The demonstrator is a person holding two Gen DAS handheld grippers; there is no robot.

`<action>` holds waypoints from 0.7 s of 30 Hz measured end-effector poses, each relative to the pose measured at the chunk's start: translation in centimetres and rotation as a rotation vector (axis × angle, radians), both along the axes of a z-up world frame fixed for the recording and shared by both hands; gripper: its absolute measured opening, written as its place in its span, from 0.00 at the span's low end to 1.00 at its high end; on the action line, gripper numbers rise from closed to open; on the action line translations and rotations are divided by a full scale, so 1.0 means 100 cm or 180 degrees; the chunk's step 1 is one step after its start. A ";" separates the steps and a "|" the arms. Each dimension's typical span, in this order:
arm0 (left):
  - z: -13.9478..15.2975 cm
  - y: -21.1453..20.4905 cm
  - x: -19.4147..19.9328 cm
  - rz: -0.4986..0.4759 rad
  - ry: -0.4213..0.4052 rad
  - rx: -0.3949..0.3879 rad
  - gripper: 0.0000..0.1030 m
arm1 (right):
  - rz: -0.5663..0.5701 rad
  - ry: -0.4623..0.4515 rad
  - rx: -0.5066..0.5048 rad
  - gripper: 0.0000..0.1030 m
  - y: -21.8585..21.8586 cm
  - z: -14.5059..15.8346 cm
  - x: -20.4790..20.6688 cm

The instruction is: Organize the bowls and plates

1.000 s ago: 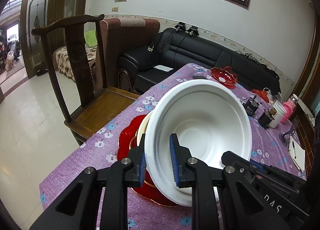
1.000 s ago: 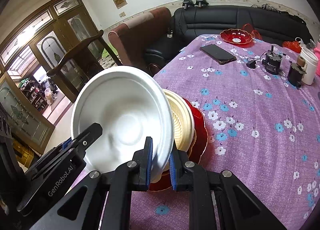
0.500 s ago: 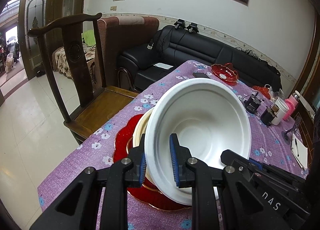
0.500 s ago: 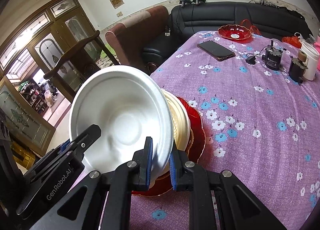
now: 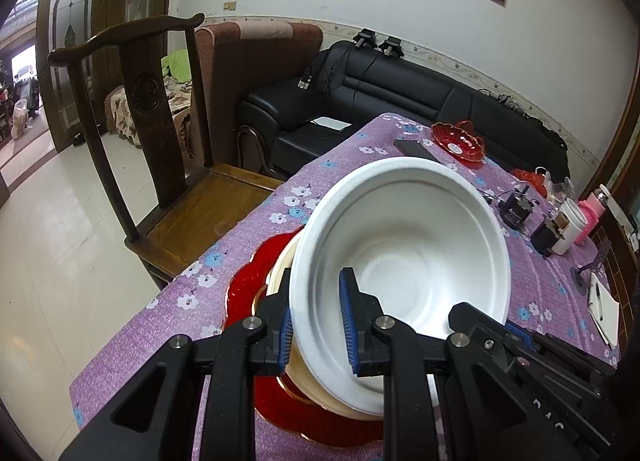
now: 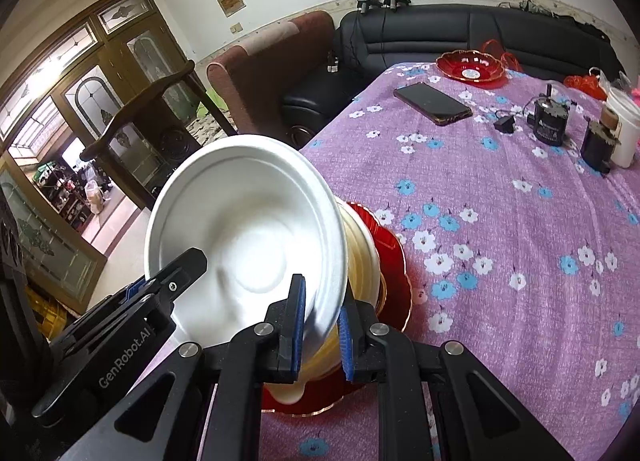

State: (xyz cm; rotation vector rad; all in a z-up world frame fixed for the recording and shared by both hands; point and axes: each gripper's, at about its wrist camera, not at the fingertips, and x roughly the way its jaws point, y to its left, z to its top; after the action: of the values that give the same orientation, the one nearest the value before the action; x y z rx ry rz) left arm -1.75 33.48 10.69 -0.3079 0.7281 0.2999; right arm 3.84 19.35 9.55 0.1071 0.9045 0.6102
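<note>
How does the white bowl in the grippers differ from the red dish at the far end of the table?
The white bowl is plain, smooth-rimmed and matte; the red dish is glossy, scalloped and gold-edged. The white bowl is tilted, held at its rim by the left gripper and right gripper above a cream plate; the red dish sits level on the tablecloth, untouched. Both face open side up.

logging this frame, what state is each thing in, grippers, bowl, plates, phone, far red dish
left gripper: shut on white bowl rim
right gripper: shut on white bowl rim
white bowl: held tilted above the stack
cream plate: on red plate
red plate: flat on table
phone: flat, screen dark
red dish: upright, far end
</note>
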 end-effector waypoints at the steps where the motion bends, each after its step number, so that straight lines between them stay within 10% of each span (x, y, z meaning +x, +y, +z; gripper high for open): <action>1: -0.002 0.001 0.002 0.0009 0.0023 -0.0002 0.19 | 0.0006 0.0010 -0.0005 0.17 0.002 -0.001 0.002; 8: -0.008 0.004 0.010 0.0007 0.0088 -0.0060 0.25 | 0.0009 0.0131 -0.0032 0.17 0.006 -0.012 0.013; 16: 0.015 0.001 -0.009 0.0025 -0.0157 -0.0030 0.74 | 0.0030 0.0108 -0.0115 0.17 0.009 -0.013 0.012; 21: 0.030 0.005 -0.024 0.0133 -0.0342 0.0023 0.79 | 0.0018 0.0099 -0.0161 0.17 0.011 -0.012 0.011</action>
State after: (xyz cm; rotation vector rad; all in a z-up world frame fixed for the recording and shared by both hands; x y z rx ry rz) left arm -4.13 33.99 13.74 -0.3303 0.6152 0.3231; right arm 4.97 20.43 8.31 0.0687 0.9498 0.5920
